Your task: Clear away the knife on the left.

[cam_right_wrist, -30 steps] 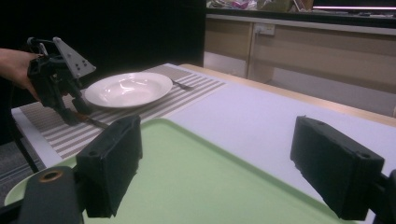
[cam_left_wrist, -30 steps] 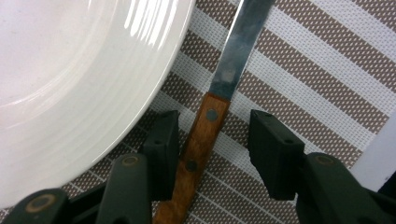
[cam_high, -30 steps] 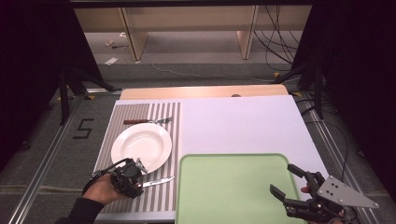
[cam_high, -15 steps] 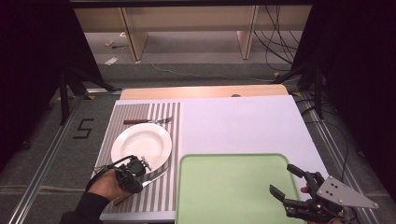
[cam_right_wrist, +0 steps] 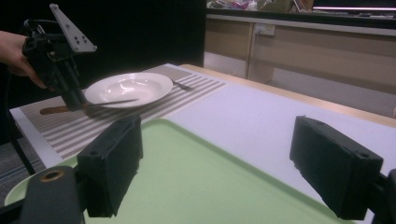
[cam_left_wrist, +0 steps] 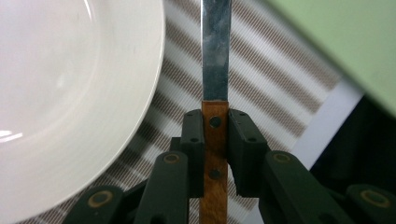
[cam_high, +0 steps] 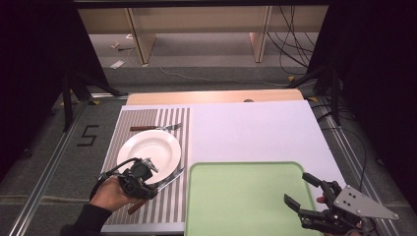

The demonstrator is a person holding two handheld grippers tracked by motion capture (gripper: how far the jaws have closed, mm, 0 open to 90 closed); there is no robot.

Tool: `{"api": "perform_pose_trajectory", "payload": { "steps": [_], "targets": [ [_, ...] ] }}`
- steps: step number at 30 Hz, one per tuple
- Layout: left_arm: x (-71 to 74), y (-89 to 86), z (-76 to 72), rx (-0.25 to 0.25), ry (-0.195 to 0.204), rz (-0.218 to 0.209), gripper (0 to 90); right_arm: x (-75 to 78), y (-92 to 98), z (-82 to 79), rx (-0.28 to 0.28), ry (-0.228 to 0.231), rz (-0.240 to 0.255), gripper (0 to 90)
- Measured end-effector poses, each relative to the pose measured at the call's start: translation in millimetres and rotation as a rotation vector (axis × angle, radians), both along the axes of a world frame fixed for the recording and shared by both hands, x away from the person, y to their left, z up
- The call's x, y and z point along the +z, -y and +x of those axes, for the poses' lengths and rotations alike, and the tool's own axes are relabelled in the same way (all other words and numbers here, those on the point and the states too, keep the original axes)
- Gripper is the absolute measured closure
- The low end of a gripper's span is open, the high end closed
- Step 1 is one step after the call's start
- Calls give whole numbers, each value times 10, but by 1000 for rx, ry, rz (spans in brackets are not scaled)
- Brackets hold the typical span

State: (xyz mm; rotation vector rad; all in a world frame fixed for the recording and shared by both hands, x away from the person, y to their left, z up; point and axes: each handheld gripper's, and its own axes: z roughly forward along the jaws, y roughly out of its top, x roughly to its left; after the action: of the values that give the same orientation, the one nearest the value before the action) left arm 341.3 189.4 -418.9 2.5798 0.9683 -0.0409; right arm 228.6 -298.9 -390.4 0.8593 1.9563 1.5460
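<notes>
1. The left gripper (cam_left_wrist: 215, 140) is closed on the wooden handle of the knife (cam_left_wrist: 215, 51); its jaws have just been closing, and the pads press the handle from both sides.
2. The knife is just beside the plate (cam_high: 149, 150), over the striped mat (cam_high: 169, 204), with its blade toward the green tray (cam_high: 246, 201).
3. Lift it straight and keep the blade level, so the tip does not catch the plate rim.
4. The right gripper (cam_high: 306, 191) is wide open and holds nothing, over the tray corner.
</notes>
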Motion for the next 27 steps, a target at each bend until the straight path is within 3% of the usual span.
{"api": "perform_pose_trajectory", "payload": {
  "steps": [6,13,18,27],
  "targets": [
    [76,99,-10,6,10,-144,771,3,2,-4,2,-1,1,182],
    [145,266,-34,17,36,-226,771,1,2,-5,4,3,7,182],
    [191,419,-44,-9,46,-263,771,2,2,-5,4,-1,3,182],
    [182,741,-9,-43,4,-284,771,3,2,-6,5,-1,5,182]
  ]
}}
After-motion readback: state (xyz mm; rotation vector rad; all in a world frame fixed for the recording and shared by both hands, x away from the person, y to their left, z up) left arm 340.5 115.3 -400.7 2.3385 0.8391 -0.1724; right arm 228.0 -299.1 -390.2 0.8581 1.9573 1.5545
